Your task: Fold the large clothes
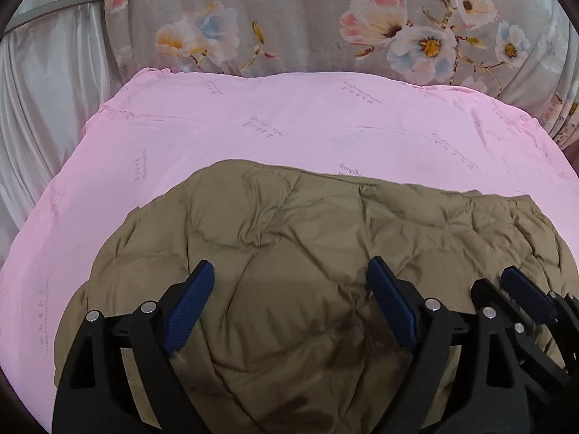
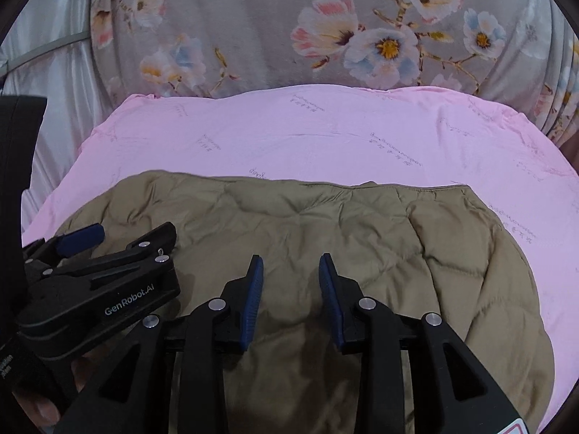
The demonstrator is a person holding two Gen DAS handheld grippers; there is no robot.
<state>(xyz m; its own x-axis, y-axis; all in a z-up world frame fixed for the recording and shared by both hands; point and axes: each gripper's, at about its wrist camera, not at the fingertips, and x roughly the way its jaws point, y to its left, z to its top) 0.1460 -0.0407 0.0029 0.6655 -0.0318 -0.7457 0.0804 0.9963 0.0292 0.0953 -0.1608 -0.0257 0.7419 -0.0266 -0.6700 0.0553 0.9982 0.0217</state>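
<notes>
An olive-brown quilted jacket (image 1: 289, 238) lies spread on a pink sheet (image 1: 253, 123); it also shows in the right wrist view (image 2: 343, 231). My left gripper (image 1: 289, 271) is open, jaws wide apart, hovering over the jacket's near middle and holding nothing. It shows from the side in the right wrist view (image 2: 108, 238). My right gripper (image 2: 291, 264) is open with a narrower gap, just above the jacket and empty. It sits close to the right of the left gripper, and one of its fingers (image 1: 524, 289) shows in the left wrist view.
The pink sheet (image 2: 325, 137) covers the work surface around the jacket. A grey floral fabric (image 1: 325, 18) hangs behind it. White satin drapery (image 1: 47, 83) hangs at the far left. The sheet's edge drops off at the left and right.
</notes>
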